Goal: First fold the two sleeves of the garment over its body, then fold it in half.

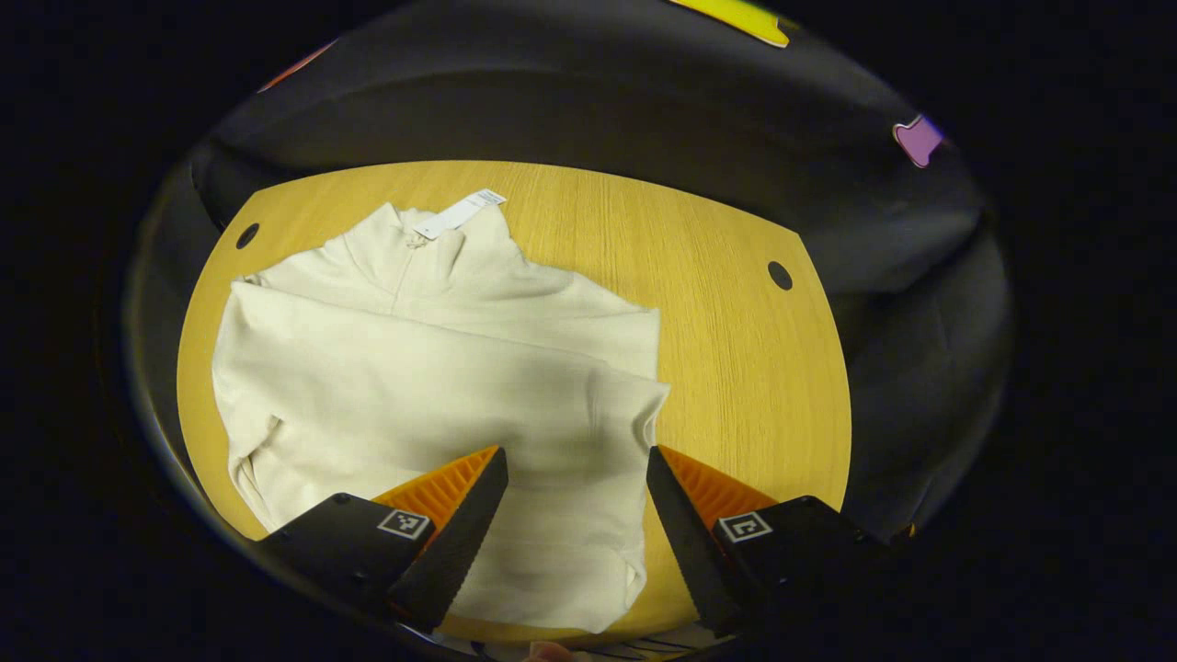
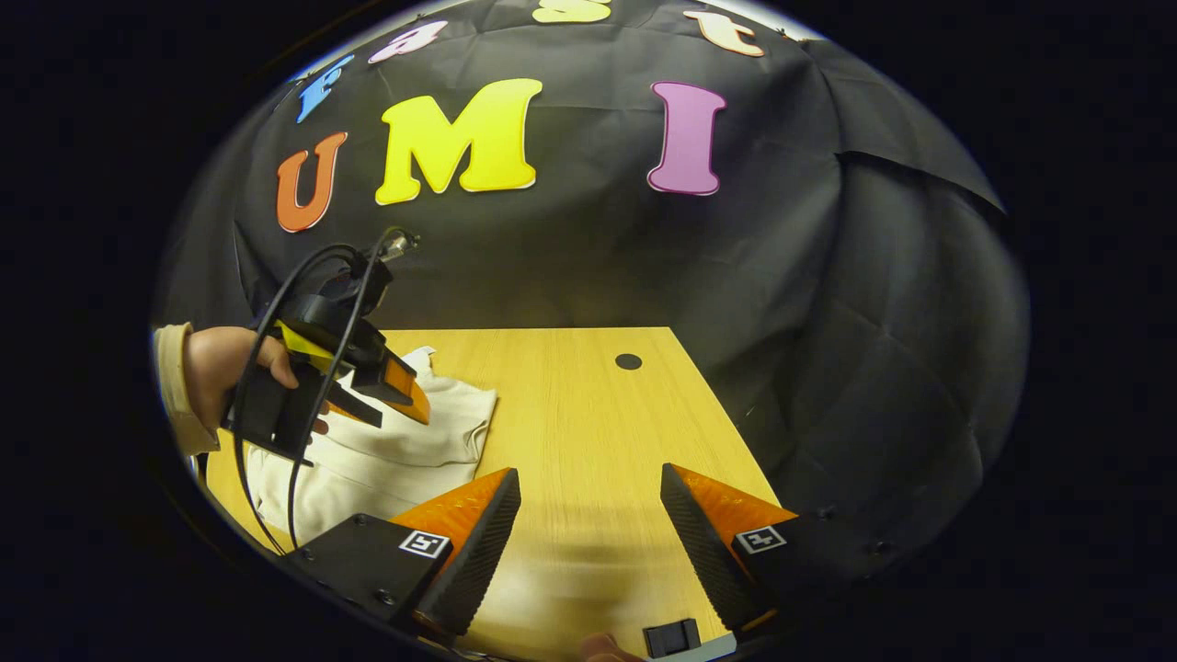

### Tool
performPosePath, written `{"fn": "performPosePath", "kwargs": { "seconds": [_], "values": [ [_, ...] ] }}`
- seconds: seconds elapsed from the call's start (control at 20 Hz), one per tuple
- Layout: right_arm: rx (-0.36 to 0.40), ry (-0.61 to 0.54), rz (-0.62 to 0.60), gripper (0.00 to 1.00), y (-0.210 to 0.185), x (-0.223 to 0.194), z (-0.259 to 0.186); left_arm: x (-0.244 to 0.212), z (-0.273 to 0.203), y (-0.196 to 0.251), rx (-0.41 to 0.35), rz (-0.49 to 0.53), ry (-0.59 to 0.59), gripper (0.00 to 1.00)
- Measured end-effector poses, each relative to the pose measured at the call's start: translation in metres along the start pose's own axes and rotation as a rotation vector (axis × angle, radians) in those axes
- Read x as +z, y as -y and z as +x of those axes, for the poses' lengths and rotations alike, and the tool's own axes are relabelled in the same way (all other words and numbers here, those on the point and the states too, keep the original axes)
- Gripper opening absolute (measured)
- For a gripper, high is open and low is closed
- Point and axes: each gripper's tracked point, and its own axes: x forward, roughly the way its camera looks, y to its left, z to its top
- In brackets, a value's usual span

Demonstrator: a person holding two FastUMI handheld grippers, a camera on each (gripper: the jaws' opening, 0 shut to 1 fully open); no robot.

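A pale garment point(image 1: 432, 368) lies flat on the wooden tabletop point(image 1: 736, 368), filling the tabletop's 9 o'clock half in the left gripper view, collar toward 12 o'clock with a white paper tag point(image 1: 458, 213) at the neck. A sleeve is folded across the body, its cuff end at about 3 o'clock of the garment. Dark round holes point(image 1: 780, 275) mark the tabletop's far corners, and black cloth walls in the booth behind. Nothing lies on the bare wood beside the garment.

The left claw point(image 1: 576, 473) hovers above the garment's lower body, fingers spread wide with nothing between them. In the right gripper view a hand point(image 2: 221, 372) with a light sleeve cuff holds that claw tilted down over the garment at 9 o'clock, cables looping from it.

The right claw point(image 2: 590, 496) hangs wide open and empty over bare tabletop, beside the garment's edge.
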Motion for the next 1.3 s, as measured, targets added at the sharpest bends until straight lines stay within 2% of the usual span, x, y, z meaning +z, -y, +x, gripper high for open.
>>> {"fn": "performPosePath", "kwargs": {
  "seconds": [0.1, 0.3, 0.45, 0.55, 0.65, 0.7, 0.85, 0.9, 1.0, 1.15, 1.2, 1.3],
  "values": [
    [0.025, -0.006, -0.034, 0.96, -0.024, -0.004, 0.000, -0.002, -0.029, -0.033, 0.057, 0.011, 0.087, 0.99],
    [0.078, -0.018, -0.085, 0.96, -0.073, -0.012, -0.001, -0.029, -0.066, -0.093, 0.102, -0.005, 0.118, 0.99],
    [0.102, -0.047, -0.093, 0.95, -0.098, -0.023, -0.001, -0.061, -0.088, -0.144, 0.160, -0.004, 0.100, 0.99],
    [0.112, -0.079, -0.096, 0.94, -0.115, -0.036, 0.000, -0.095, -0.103, -0.188, 0.230, 0.006, 0.052, 0.99],
    [0.119, -0.145, -0.102, 0.96, -0.134, -0.061, 0.003, -0.136, -0.124, -0.233, 0.277, -0.028, 0.009, 0.99],
    [0.116, -0.192, -0.094, 0.94, -0.140, -0.076, 0.003, -0.155, -0.134, -0.251, 0.289, -0.063, -0.007, 0.99],
    [0.100, -0.295, -0.099, 0.96, -0.146, -0.112, 0.006, -0.187, -0.157, -0.275, 0.303, -0.095, -0.063, 0.99],
    [0.096, -0.317, -0.101, 0.94, -0.145, -0.121, 0.007, -0.191, -0.163, -0.278, 0.305, -0.092, -0.068, 0.99],
    [0.068, -0.382, -0.123, 0.95, -0.135, -0.146, 0.006, -0.196, -0.176, -0.284, 0.316, -0.087, -0.076, 0.99],
    [0.037, -0.526, -0.080, 0.95, -0.122, -0.189, 0.002, -0.211, -0.196, -0.273, 0.298, -0.117, -0.147, 0.99],
    [0.013, -0.568, -0.108, 0.94, -0.117, -0.199, 0.001, -0.213, -0.202, -0.269, 0.296, -0.115, -0.162, 0.99],
    [0.034, -0.650, -0.080, 0.96, -0.127, -0.220, 0.000, -0.216, -0.222, -0.253, 0.286, -0.110, -0.200, 0.99]
  ]
}}
